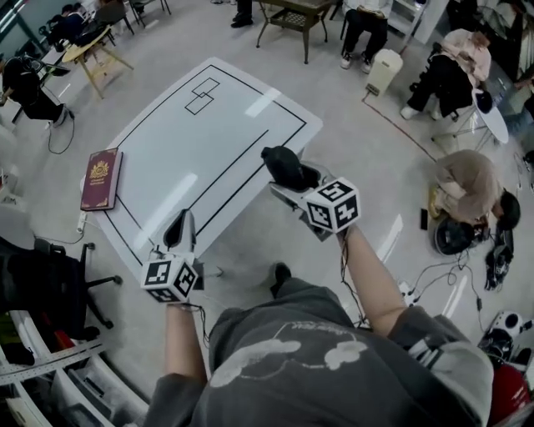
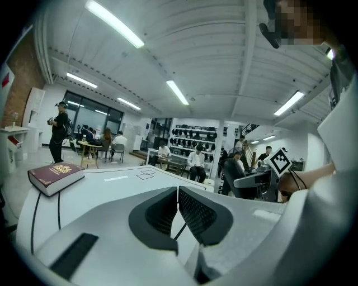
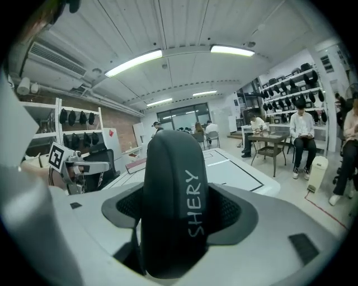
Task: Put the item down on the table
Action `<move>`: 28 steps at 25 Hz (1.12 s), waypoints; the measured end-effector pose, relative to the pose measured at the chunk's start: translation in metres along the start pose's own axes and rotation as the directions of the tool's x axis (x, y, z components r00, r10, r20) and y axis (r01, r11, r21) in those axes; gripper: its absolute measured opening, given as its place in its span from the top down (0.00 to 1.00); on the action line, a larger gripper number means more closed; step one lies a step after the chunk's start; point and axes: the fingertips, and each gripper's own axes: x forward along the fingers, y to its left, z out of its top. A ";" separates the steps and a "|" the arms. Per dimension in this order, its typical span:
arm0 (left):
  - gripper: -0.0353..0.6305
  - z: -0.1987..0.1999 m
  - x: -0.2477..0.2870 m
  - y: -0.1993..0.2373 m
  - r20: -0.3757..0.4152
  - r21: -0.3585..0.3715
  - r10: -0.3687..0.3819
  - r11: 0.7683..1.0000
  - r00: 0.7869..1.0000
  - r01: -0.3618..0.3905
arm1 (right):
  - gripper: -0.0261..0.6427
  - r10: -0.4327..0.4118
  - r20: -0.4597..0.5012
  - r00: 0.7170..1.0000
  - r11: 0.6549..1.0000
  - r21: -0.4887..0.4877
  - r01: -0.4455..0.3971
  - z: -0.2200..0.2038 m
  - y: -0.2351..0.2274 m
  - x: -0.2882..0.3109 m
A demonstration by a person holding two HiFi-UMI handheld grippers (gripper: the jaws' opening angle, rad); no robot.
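My right gripper [image 1: 294, 187] is shut on a rounded black case [image 1: 286, 166] printed "SHERY" and holds it in the air over the right edge of the white table [image 1: 209, 133]. In the right gripper view the black case [image 3: 168, 167] stands upright between the jaws and fills the middle. My left gripper [image 1: 180, 222] hovers at the table's near corner, shut with nothing in it; its pads meet in the left gripper view [image 2: 178, 192]. A maroon book [image 1: 101, 178] lies on the table's left edge and also shows as the maroon book [image 2: 56, 176].
The table carries black outline markings, with two small squares [image 1: 203, 95] at its far end. A black office chair [image 1: 50, 283] stands left of me. Seated people [image 1: 455, 71], a wooden table [image 1: 296, 17] and floor cables [image 1: 442, 275] surround the table.
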 end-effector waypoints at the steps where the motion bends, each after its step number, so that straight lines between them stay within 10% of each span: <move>1: 0.93 0.000 0.007 -0.002 0.002 -0.008 0.015 1.000 1.000 -0.015 | 0.47 0.013 -0.009 1.000 1.000 -0.011 -0.013 0.002 -0.007 0.002; 28: 0.93 0.050 0.217 0.080 0.052 -0.074 0.098 0.993 0.994 -0.094 | 0.47 0.080 -0.188 0.979 0.938 -0.318 -0.138 0.088 -0.148 0.181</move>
